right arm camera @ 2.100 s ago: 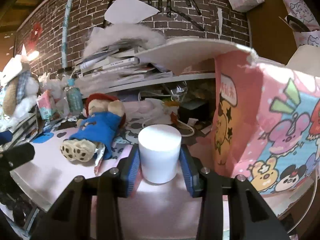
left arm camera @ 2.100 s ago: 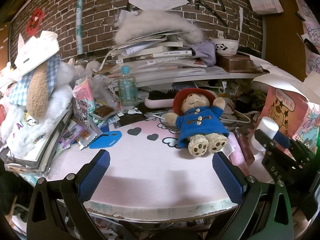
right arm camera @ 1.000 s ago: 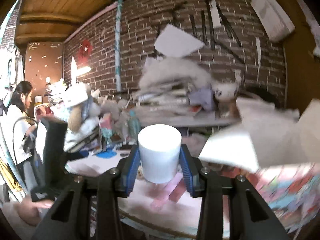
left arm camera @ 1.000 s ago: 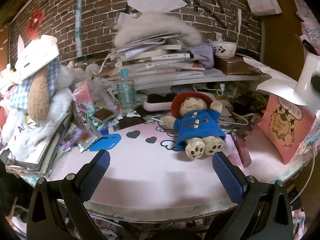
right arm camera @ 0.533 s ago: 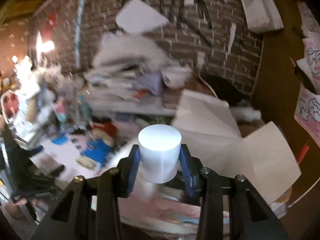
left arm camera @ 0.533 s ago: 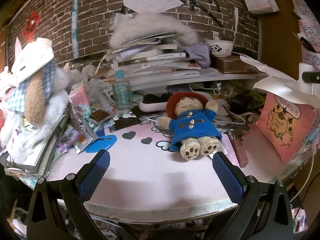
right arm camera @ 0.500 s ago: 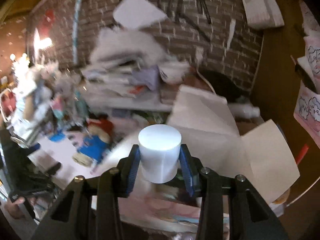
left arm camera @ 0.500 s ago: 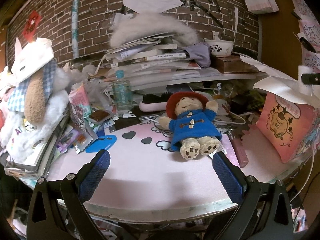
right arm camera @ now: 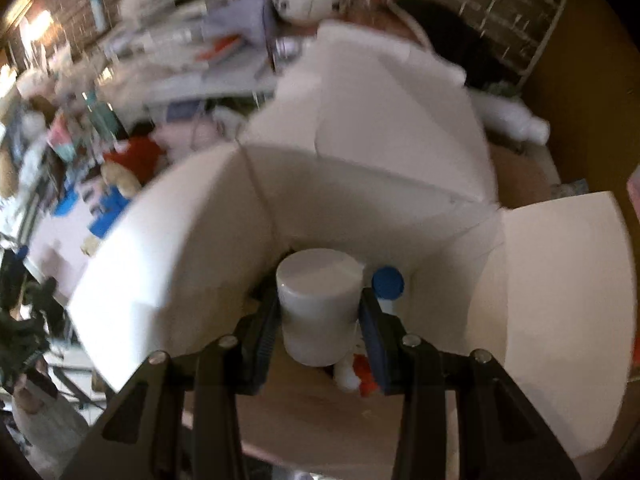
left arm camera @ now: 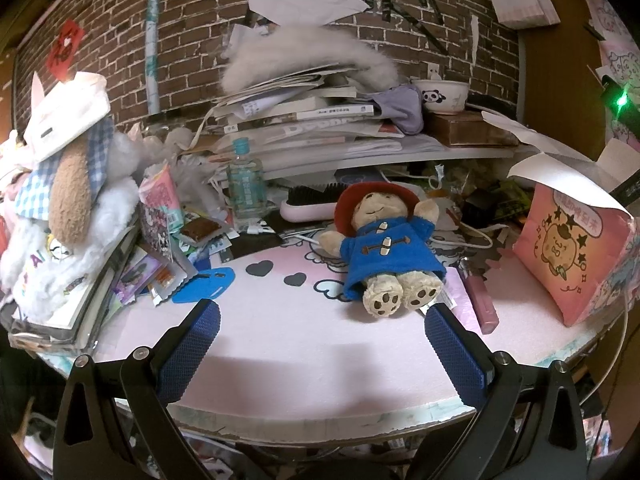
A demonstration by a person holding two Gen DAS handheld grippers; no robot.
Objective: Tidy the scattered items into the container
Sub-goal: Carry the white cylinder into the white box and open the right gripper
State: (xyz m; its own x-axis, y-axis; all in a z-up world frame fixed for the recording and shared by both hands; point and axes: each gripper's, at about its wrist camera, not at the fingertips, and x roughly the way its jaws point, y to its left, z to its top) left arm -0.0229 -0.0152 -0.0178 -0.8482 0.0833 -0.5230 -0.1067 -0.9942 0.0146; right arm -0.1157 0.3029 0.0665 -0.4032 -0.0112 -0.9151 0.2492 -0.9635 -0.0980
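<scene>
Right tongs (right arm camera: 320,312) clamped on white plastic cylinder jar (right arm camera: 318,304), tipped down over open pink cartoon-printed cardboard box (right arm camera: 360,184), above blue-capped item (right arm camera: 387,283) inside. Left tongs (left arm camera: 318,350) wide apart, empty, over pink surface (left arm camera: 280,344). Step: drop-off; next likely lower, release. 2 seconds ago jar stood on surface beside box; blue-coated bear plush (left arm camera: 386,252) unmoved.

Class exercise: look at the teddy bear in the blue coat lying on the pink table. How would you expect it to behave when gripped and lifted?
The plush teddy bear in the blue coat and red hat looks soft, so it would probably squash between the tool's pads. Its limbs splay loosely, so they would likely dangle when lifted. It lies flat on its back on the pink table, so it seems unlikely to roll, and it is probably light for its size.
</scene>
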